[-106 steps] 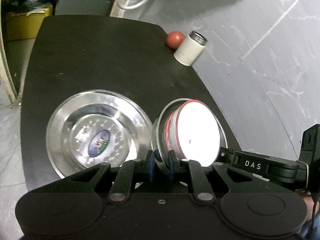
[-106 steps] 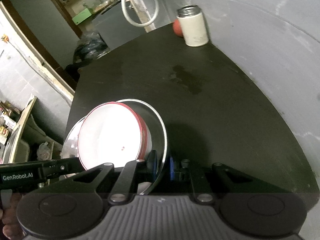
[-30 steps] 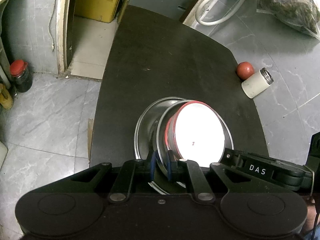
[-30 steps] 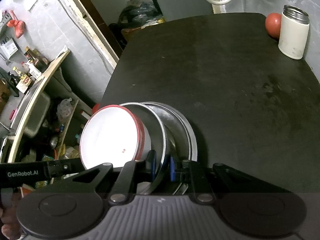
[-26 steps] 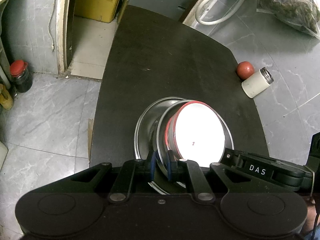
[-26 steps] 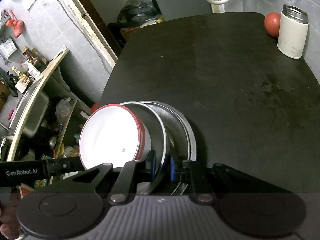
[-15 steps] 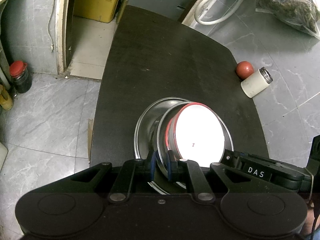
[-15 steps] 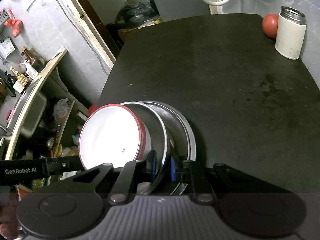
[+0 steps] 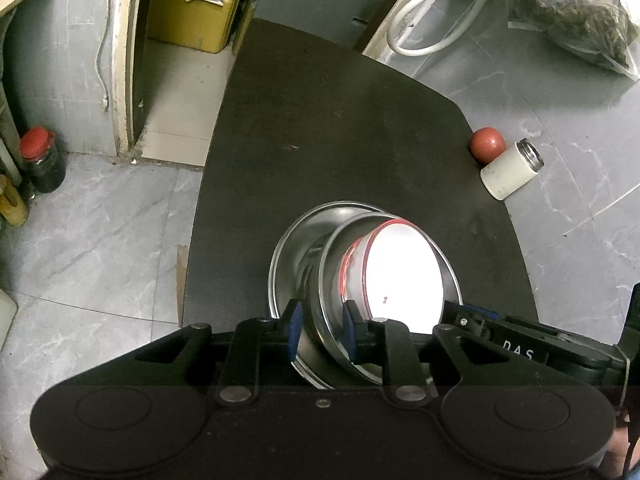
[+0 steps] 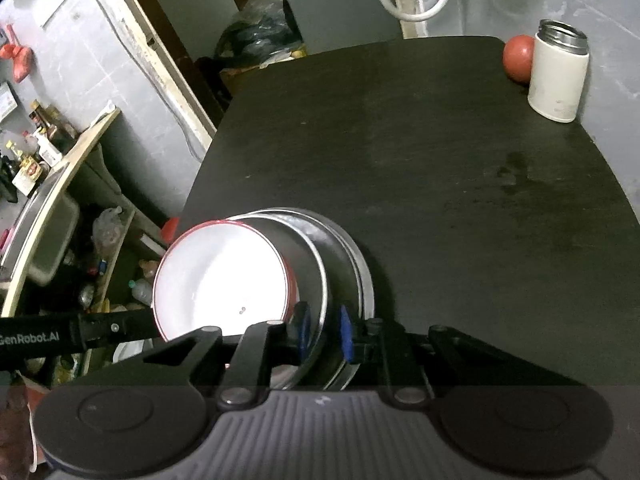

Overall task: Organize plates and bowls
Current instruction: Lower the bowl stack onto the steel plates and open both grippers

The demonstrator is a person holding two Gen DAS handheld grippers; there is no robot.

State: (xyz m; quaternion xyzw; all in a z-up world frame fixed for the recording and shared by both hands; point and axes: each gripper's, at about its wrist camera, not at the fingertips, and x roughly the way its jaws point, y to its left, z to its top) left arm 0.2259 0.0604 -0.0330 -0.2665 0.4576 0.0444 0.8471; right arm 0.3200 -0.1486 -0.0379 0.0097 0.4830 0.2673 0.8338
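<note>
Both claws are sitting spread apart now, the left gripper (image 9: 320, 328) and right gripper (image 10: 323, 330) straddling opposite rims of the steel bowl (image 9: 332, 280), which is nesting between them in the steel plate (image 9: 288, 248) with the white bowl (image 9: 404, 276) inside.

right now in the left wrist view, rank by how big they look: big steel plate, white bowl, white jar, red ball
1. big steel plate
2. white bowl, nested inside, clearly narrower
3. white jar
4. red ball

Jar and ball sit farther from the camera, so their true sizes are less sure.
</note>
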